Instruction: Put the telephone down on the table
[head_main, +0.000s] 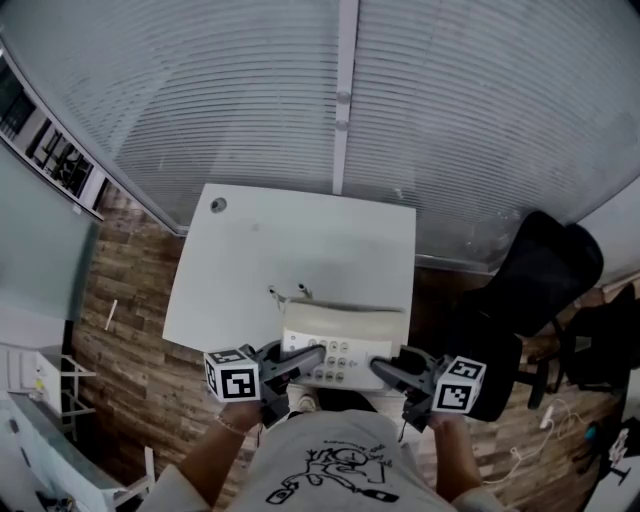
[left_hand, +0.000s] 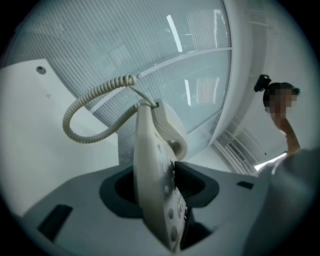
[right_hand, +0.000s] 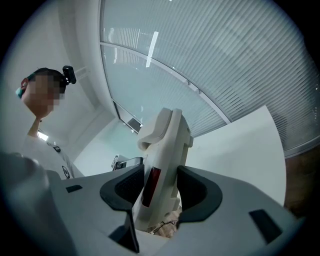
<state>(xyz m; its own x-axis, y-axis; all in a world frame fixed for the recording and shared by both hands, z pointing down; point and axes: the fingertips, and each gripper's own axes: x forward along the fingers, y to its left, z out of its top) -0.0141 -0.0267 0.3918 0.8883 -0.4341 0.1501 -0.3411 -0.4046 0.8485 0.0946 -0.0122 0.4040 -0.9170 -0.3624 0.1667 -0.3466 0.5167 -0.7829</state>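
Observation:
A cream desk telephone (head_main: 340, 345) with a keypad and a handset on its cradle hangs over the near edge of the white table (head_main: 300, 250). My left gripper (head_main: 300, 362) is shut on its left side and my right gripper (head_main: 385, 368) is shut on its right side. In the left gripper view the telephone (left_hand: 157, 170) stands edge-on between the dark pads, with its coiled cord (left_hand: 90, 112) looping off to the left. The telephone's (right_hand: 165, 160) other side sits clamped between the jaws in the right gripper view.
A black office chair (head_main: 530, 290) stands right of the table. Window blinds (head_main: 340, 90) run along behind it. A round cable hole (head_main: 218, 205) is in the table's far left corner. Wooden floor (head_main: 120, 330) shows to the left, and a white rack (head_main: 40, 380) stands at the lower left.

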